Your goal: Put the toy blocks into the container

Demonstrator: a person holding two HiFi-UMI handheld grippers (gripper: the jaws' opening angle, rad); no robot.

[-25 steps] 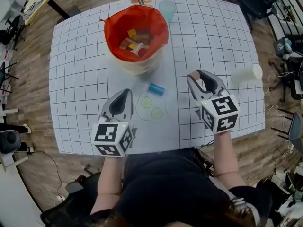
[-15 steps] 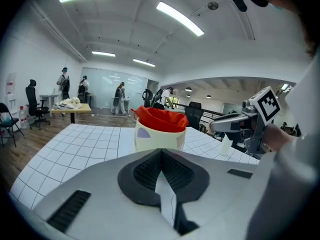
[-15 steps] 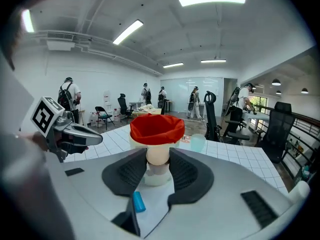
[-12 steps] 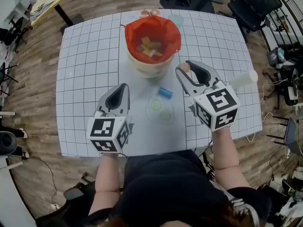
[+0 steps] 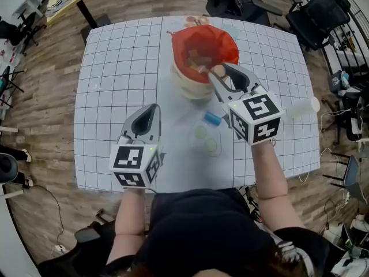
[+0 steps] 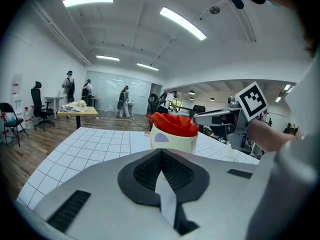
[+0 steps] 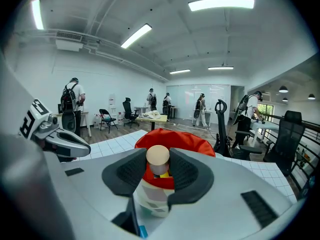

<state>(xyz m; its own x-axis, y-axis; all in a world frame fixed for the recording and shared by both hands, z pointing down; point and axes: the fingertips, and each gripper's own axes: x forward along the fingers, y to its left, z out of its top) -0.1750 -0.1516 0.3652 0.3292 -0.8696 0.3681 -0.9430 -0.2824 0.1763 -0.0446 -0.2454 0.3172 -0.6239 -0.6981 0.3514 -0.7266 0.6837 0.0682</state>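
Note:
A cream bucket with a red liner (image 5: 203, 42) stands at the far middle of the gridded table and holds several toy blocks. My right gripper (image 5: 223, 73) hovers at the bucket's near right rim, shut on a tan wooden cylinder block (image 5: 218, 70). In the right gripper view the cylinder block (image 7: 158, 157) sits end-on between the pads, with the red liner (image 7: 187, 140) just behind it. A blue block (image 5: 213, 118) lies on the table under the right gripper. My left gripper (image 5: 150, 109) hangs low over the near left of the table, shut and empty (image 6: 161, 153).
Two green discs (image 5: 200, 133) lie on a clear sheet beside the blue block. A white cylinder (image 5: 304, 106) lies near the table's right edge. A pale cup (image 5: 231, 31) stands behind the bucket. Chairs and cables ring the table, and people stand far off.
My right gripper has carried the tan cylinder block from the table's right side forward and left to the bucket's rim. The left gripper has kept its place.

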